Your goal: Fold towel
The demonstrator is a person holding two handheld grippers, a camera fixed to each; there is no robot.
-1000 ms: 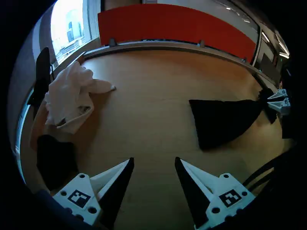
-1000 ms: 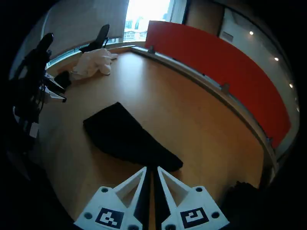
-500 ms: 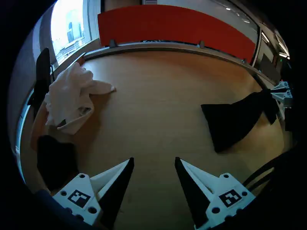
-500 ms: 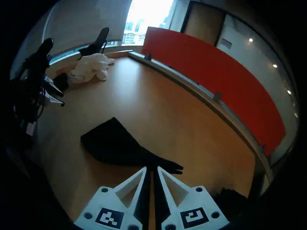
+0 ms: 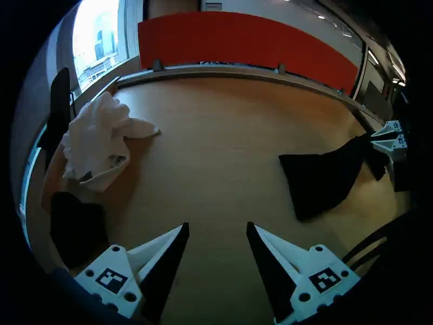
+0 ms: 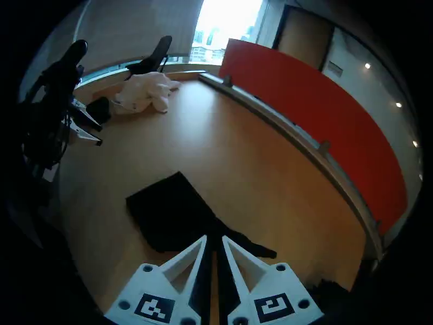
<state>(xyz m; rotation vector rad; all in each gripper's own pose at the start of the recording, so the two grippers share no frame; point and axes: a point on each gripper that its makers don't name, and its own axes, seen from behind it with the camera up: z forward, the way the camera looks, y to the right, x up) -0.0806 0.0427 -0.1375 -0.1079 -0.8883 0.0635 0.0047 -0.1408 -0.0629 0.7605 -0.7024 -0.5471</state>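
Note:
A black towel [image 5: 325, 176] lies on the wooden table [image 5: 227, 130] at the right of the left gripper view. Its far corner is lifted and pinched by my right gripper [image 5: 385, 138]. In the right gripper view the same black towel [image 6: 173, 216] hangs down from my shut right gripper [image 6: 215, 246] with its lower part resting on the table. My left gripper [image 5: 215, 238] is open near the table's front edge, with nothing between its fingers. It is seen far off at the left of the right gripper view as the left gripper [image 6: 92, 127].
A crumpled white cloth pile [image 5: 100, 138] lies at the table's left end, with a folded black cloth [image 5: 76, 225] in front of it. A red divider panel [image 5: 243, 38] runs along the table's far edge. A dark chair [image 5: 57, 108] stands by the window.
My right gripper pulled the black towel's corner rightward and up, then eased it back a little toward the middle. My left gripper stayed still and open.

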